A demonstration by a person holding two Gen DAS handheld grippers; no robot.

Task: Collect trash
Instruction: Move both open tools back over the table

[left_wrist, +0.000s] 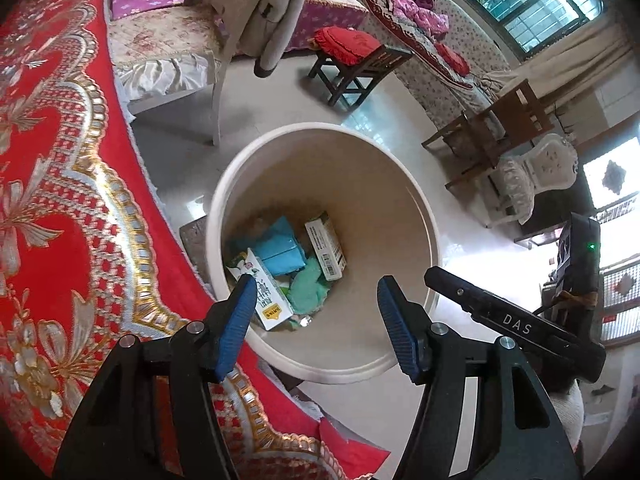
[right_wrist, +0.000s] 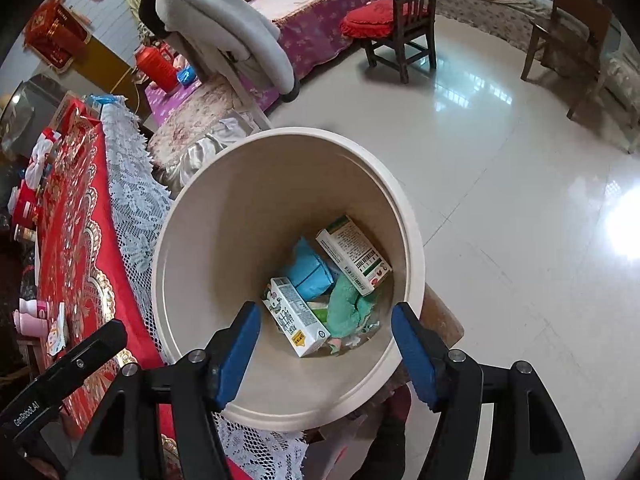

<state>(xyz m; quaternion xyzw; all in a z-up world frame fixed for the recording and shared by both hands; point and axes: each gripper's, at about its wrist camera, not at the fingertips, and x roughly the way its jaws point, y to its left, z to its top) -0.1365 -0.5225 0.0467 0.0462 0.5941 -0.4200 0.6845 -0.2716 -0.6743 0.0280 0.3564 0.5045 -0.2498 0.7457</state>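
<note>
Both grippers, left gripper (left_wrist: 316,320) and right gripper (right_wrist: 324,344), are held wide and empty over bin (right_wrist: 414,248); drop step judged done, more trash to be fetched from table (right_wrist: 76,240).

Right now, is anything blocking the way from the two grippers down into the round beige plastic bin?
Nothing visible does. The left gripper and right gripper both sit open and empty above the round beige plastic bin, whose mouth is uncovered. Only trash lies at its bottom, including a white milk carton.
</note>
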